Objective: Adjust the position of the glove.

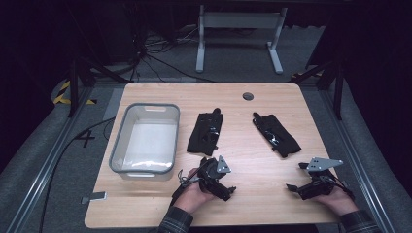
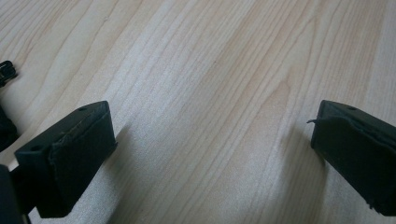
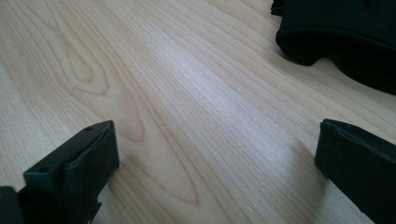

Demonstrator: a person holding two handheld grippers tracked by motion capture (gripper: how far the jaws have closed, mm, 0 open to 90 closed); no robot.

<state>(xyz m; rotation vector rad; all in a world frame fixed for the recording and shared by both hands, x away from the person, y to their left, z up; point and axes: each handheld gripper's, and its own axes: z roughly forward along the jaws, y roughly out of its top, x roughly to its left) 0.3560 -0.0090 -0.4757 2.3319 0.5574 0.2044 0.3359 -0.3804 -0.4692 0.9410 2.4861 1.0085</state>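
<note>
Apparently nothing is picked up yet: the left gripper [image 1: 232,191] and right gripper [image 1: 291,187] rest at the near edge of the worktop [image 1: 243,160], each with jaws spread wide and empty. Two black gloves lie farther off, the left glove [image 1: 206,133] just right of the one grey bin [image 1: 145,138], the right glove [image 1: 277,135] well apart from it. Next, I judge, a gripper must reach forward and close on a glove.
</note>
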